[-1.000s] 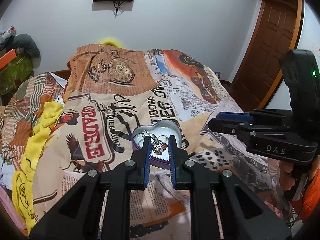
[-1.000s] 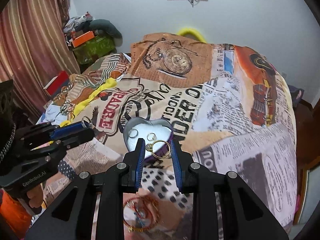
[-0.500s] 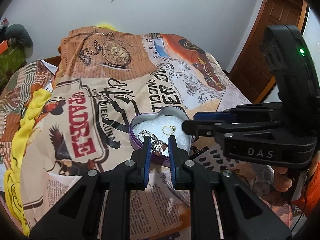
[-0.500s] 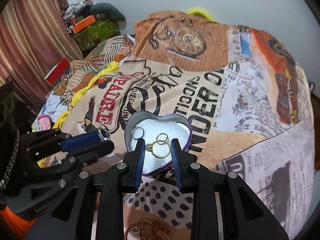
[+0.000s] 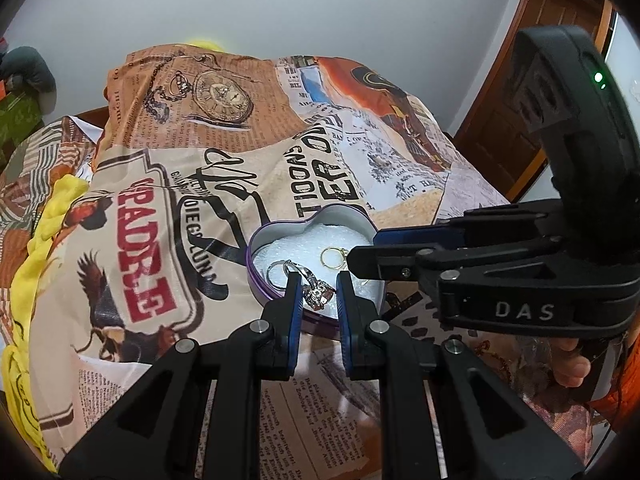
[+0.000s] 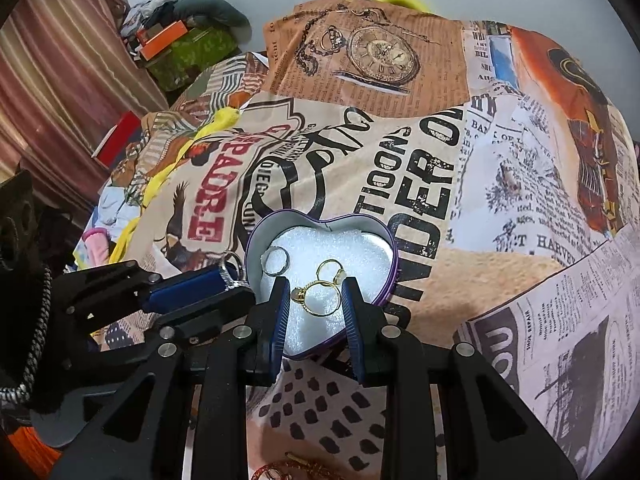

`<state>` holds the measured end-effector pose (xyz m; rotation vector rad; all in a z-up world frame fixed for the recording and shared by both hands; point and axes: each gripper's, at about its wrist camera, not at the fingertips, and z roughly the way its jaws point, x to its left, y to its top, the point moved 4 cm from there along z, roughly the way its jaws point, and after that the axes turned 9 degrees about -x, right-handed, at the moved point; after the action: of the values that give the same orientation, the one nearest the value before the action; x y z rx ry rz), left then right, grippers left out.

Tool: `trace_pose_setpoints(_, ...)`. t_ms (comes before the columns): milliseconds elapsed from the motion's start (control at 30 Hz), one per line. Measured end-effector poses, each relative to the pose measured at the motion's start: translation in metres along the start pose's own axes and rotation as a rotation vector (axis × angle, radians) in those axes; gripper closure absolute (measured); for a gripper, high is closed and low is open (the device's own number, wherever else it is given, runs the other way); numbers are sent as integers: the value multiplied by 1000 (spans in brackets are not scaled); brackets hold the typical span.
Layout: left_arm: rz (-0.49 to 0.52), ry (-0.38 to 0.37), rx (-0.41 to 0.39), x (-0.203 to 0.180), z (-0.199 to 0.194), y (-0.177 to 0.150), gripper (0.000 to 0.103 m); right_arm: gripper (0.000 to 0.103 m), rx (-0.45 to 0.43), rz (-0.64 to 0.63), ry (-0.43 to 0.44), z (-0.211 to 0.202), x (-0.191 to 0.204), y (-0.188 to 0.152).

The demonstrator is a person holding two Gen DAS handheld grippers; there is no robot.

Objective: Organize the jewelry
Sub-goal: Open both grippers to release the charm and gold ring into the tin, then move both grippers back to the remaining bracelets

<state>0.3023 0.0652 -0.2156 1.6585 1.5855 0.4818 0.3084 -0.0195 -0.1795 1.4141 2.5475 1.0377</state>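
Note:
A purple heart-shaped tin [image 6: 394, 268] with white foam lining sits on the printed bedspread; it also shows in the left wrist view [image 5: 256, 240]. Inside lie a silver ring [image 6: 275, 261] and a small gold ring [image 6: 331, 270]. My right gripper [image 6: 315, 300] is over the tin, shut on a gold ring [image 6: 318, 298] held between its blue pads. My left gripper [image 5: 316, 290] is at the tin's near edge, shut on a silver ring with a stone [image 5: 316, 294]. In the right wrist view the left gripper [image 6: 230, 274] sits just left of the tin.
The bed is covered by a newspaper-print spread [image 6: 440, 152] with a yellow cloth [image 5: 44, 216] at its left. More jewelry [image 6: 288, 470] lies near the bottom edge of the right wrist view. A wooden door [image 5: 516, 120] stands to the right, clutter [image 6: 180, 44] at far left.
Both grippers have moved forward and down toward the heart tin, each still holding its ring. The right gripper now hangs over the tin's foam.

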Motion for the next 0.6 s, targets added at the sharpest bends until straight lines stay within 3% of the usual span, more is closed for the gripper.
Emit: trace_pose_setpoints(600,19,14,15,-15,-2,6,88,77,-56,-4,-47,-31,-10,-3)
